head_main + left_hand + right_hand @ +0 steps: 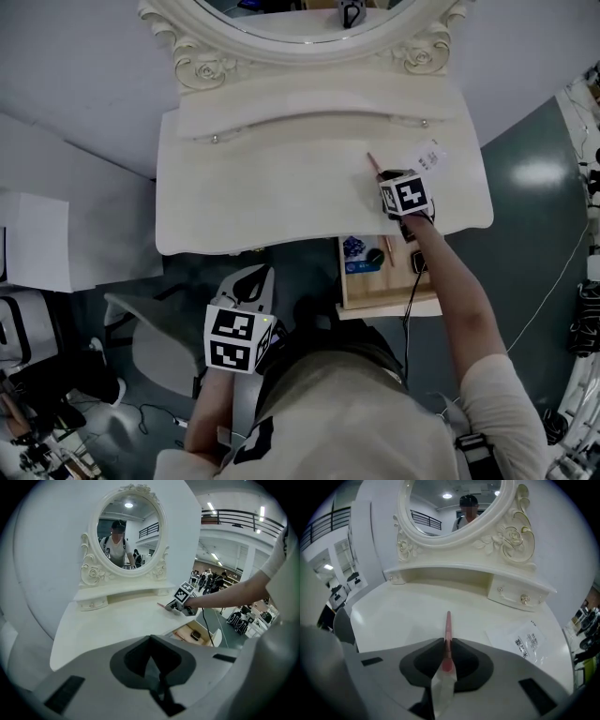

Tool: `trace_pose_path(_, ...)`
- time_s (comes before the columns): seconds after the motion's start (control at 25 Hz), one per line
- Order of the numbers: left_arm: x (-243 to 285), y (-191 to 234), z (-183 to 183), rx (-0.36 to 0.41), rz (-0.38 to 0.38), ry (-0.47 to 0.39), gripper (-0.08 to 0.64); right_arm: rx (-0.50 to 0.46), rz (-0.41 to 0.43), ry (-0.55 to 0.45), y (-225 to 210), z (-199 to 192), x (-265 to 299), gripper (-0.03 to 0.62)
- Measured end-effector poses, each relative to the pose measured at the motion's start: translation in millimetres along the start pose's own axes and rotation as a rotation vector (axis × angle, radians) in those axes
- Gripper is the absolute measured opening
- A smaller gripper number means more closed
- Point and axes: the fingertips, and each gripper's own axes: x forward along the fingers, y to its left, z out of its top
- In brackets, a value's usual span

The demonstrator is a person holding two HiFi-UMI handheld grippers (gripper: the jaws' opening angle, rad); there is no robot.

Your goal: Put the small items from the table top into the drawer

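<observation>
A thin pink stick (448, 625) lies on the white dressing table (393, 616) and points toward the mirror. My right gripper (447, 640) is shut on its near end, with both jaws pressed against its sides. In the head view the same stick (372, 163) shows just beyond my right gripper (384, 178) at the table's right. Below that edge the wooden drawer (345, 286) stands pulled out. My left gripper (151, 637) is shut and empty, held low in front of the table (251, 286).
A clear printed sachet (428, 156) lies on the table to the right of the stick. Inside the drawer are a blue item (356, 247), a small black round thing (375, 255) and a dark object (419, 263). An oval mirror (300, 23) and a low shelf with small drawers (520, 597) stand at the back.
</observation>
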Motion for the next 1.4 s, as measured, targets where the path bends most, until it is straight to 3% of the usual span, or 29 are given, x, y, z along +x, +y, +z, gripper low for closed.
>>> trace_pose_path(0.52,-12,6,-1,-0.012,-0.009,-0.040,0.052,0.105,0.031,-0.035,5,7,-21,0.069)
trace_pose_path(1.4,-39,10,-3,0.016,-0.038,-0.125,0.052,0.066,0.065,-0.091,59,17,-78,0.069)
